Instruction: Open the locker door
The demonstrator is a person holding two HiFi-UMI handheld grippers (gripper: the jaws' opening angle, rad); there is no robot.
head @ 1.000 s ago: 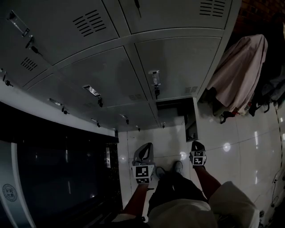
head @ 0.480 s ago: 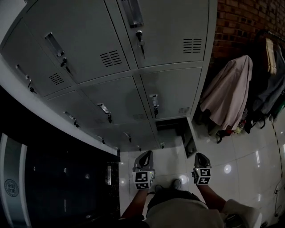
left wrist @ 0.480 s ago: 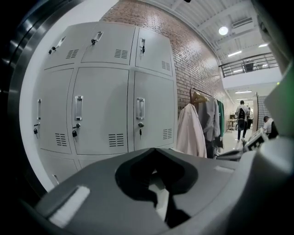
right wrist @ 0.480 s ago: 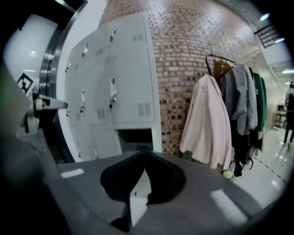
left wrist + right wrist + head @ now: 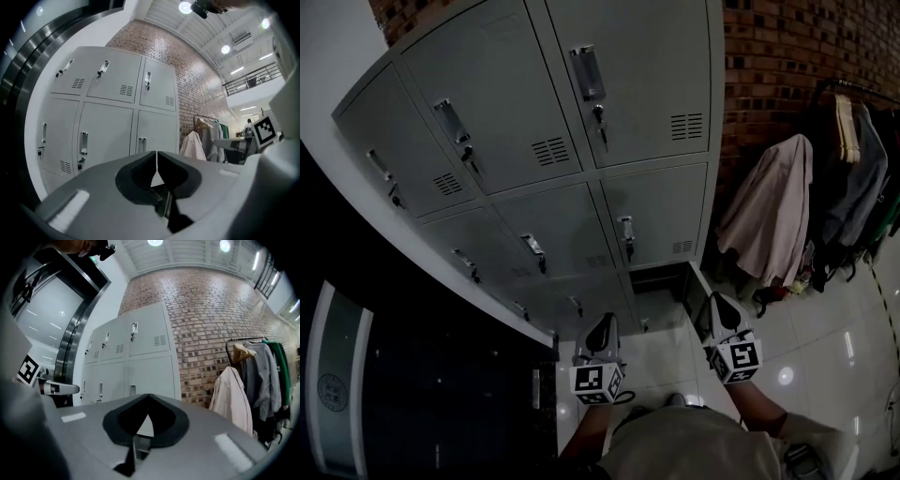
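A bank of grey metal lockers (image 5: 553, 159) stands ahead against a brick wall, each door with a slim handle and a lock. The top right door (image 5: 647, 84) is closed, and so is the middle right door (image 5: 661, 220). The bottom right compartment (image 5: 661, 286) stands open and dark, with its door (image 5: 700, 302) swung out. My left gripper (image 5: 605, 326) and right gripper (image 5: 719, 305) hang in the air short of the lockers, both shut with nothing in them. The left gripper view shows its jaws (image 5: 156, 157) pressed together before the lockers (image 5: 108, 126). The right gripper (image 5: 148, 397) is the same.
A rack of coats (image 5: 769, 220) stands right of the lockers against the brick wall (image 5: 787, 66). A dark glass panel (image 5: 412, 394) with a white frame fills the left side. The floor is glossy white tile (image 5: 825, 347). My legs show at the bottom.
Both grippers have risen, the right one more. The head view has tilted up, so the upper lockers and the brick wall now show.
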